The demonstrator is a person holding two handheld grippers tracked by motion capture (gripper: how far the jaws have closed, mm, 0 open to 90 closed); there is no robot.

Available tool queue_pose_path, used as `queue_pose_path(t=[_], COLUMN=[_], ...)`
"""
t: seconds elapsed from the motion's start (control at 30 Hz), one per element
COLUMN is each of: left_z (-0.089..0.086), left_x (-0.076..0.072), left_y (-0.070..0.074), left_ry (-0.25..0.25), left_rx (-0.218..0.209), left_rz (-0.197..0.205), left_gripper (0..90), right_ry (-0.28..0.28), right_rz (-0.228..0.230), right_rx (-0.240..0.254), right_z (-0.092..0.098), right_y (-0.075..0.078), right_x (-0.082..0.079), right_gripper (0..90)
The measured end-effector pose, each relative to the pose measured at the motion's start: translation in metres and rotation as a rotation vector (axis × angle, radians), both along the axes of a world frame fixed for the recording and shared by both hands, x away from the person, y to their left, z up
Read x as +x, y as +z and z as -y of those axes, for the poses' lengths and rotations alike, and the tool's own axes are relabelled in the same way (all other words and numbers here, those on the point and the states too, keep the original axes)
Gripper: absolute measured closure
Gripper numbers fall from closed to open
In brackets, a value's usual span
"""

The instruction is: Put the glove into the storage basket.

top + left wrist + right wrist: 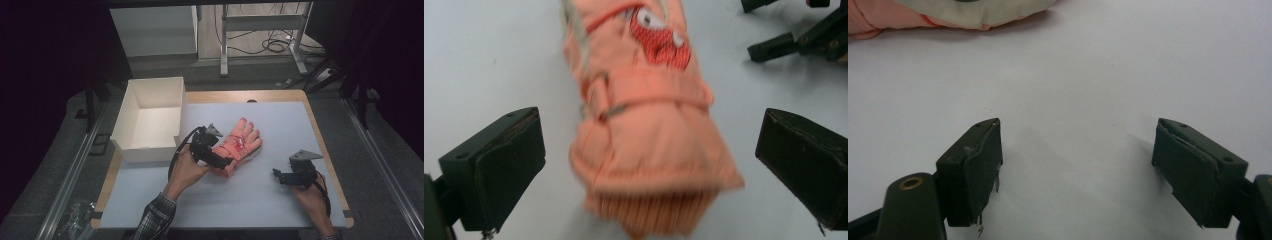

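Note:
A salmon-orange glove (243,139) with a red patch lies flat on the white mat (285,120), fingers pointing away from me. My left gripper (223,156) hovers over its cuff end. In the left gripper view the glove's ribbed cuff (649,150) sits between the two wide-open jaws of the left gripper (649,170), with mat showing on both sides and neither pad touching it. My right gripper (280,176) rests low over the mat to the right of the glove, open. The right gripper (1075,165) has nothing between its jaws, and the glove's edge (878,15) lies beyond it.
An open white cardboard box (150,120) stands at the mat's back left corner, close to the left hand. The wooden table edge (327,150) frames the mat. Table legs and cables (272,45) lie on the floor beyond. The right gripper's jaws (784,45) appear beyond the glove.

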State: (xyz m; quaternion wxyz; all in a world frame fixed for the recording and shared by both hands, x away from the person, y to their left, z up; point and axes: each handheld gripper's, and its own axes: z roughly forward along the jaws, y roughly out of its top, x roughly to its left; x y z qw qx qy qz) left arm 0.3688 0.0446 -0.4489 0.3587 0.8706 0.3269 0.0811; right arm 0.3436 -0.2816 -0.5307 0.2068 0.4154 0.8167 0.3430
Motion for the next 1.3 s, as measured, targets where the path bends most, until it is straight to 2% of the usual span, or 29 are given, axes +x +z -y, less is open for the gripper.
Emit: queue_pose_path(t=[0.07, 0.1, 0.17, 0.2, 0.27, 0.37, 0.53, 0.6, 0.8, 0.93, 1.03, 1.13, 1.2, 1.3], left_z=[0.012, 0.012, 0.023, 0.023, 0.032, 0.037, 0.04, 0.042, 0.04, 0.042, 0.044, 0.043, 0.042, 0.042], left_x=[0.009, 0.009, 0.017, 0.017, 0.021, 0.024, 0.025, 0.025, 0.025, 0.023, 0.021, 0.02, 0.02, 0.02], left_y=[-0.004, -0.004, -0.013, -0.013, -0.025, -0.036, -0.051, -0.057, -0.07, -0.075, -0.072, -0.069, -0.066, -0.062], left_ry=[0.001, 0.001, -0.002, -0.002, -0.002, -0.007, -0.03, -0.035, -0.028, -0.018, -0.02, -0.013, -0.031, -0.057], left_rx=[0.018, 0.018, 0.062, 0.062, 0.105, 0.124, 0.121, 0.15, 0.153, 0.18, 0.217, 0.215, 0.218, 0.227], left_rz=[-0.006, -0.006, -0.01, -0.01, -0.012, -0.029, -0.064, -0.067, -0.099, -0.113, -0.105, -0.109, -0.11, -0.11], left_gripper=[0.0, 0.0, 0.0, 0.0, 0.0, 0.0, 0.0, 0.0, 0.0, 1.5, 7.6, 16.6, 25.7, 33.8], right_ry=[-0.001, 0.0, -0.002, -0.002, -0.002, -0.003, -0.002, -0.003, -0.005, -0.005, -0.007, -0.006, -0.007, -0.006], right_rz=[0.001, 0.001, 0.001, 0.001, 0.001, 0.001, 0.003, 0.003, 0.004, 0.003, 0.005, 0.004, 0.005, 0.004], right_rx=[-0.001, -0.001, -0.001, -0.002, -0.002, -0.002, -0.003, -0.004, -0.005, -0.005, -0.004, -0.005, -0.005, -0.006], right_z=[0.0, 0.0, 0.0, 0.0, 0.0, 0.0, 0.0, 0.0, 0.0, 0.0, -0.001, 0.0, -0.001, 0.0], right_y=[0.0, 0.0, 0.0, 0.0, 0.0, 0.0, 0.0, 0.0, 0.0, 0.0, 0.0, 0.0, 0.0, 0.0], right_x=[0.0, 0.0, 0.0, 0.0, 0.0, 0.0, 0.0, 0.0, 0.0, 0.0, -0.001, -0.001, -0.001, -0.001], right_gripper=[20.2, 20.1, 20.1, 20.1, 20.1, 20.0, 19.9, 19.8, 19.6, 19.5, 19.4, 19.3, 19.3, 19.3])
